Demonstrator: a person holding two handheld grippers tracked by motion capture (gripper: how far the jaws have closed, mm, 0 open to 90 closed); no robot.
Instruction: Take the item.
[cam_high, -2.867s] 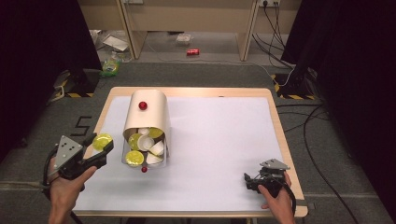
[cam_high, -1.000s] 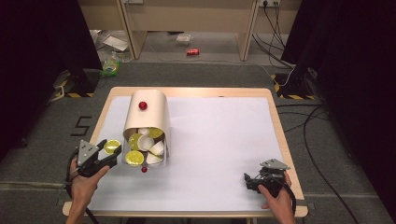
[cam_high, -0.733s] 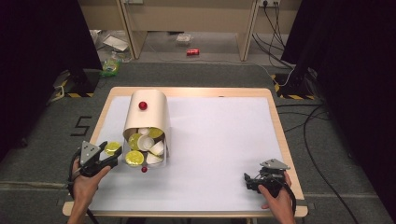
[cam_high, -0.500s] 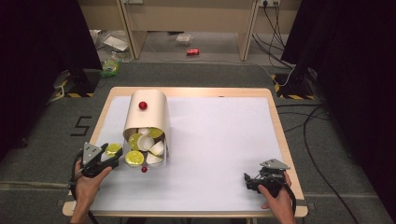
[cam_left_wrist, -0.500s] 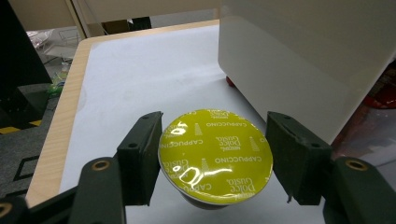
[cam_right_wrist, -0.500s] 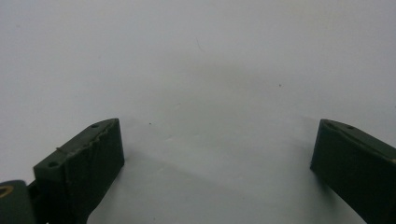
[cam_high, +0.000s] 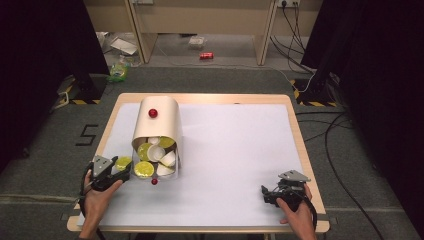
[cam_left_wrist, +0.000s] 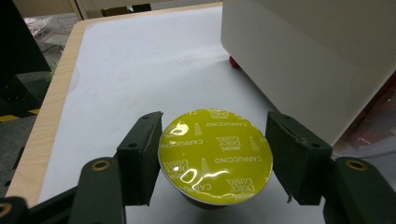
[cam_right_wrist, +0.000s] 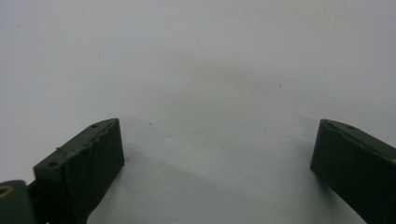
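Observation:
A yellow-green coffee capsule (cam_left_wrist: 215, 156), its foil lid printed "Cappuccino", sits between the jaws of my left gripper (cam_left_wrist: 215, 140), which is shut on it just above the white sheet. In the high view the left gripper (cam_high: 116, 169) holds the capsule (cam_high: 123, 162) at the table's front left, beside the mouth of a beige bin (cam_high: 159, 125) lying on its side. Several yellow and white capsules (cam_high: 152, 155) fill the bin's mouth. My right gripper (cam_high: 265, 193) rests at the front right, open, with bare sheet between its fingers (cam_right_wrist: 88, 158).
The bin's beige wall (cam_left_wrist: 303, 60) stands close to the right of the held capsule. A red knob (cam_high: 153, 113) sits on top of the bin and a small red ball (cam_high: 154, 181) lies in front of it. The wooden table edge (cam_high: 105, 131) runs along the left.
My left gripper has come down toward the table and a little to the right with the capsule, nearer the bin's mouth. The right gripper has stayed put.

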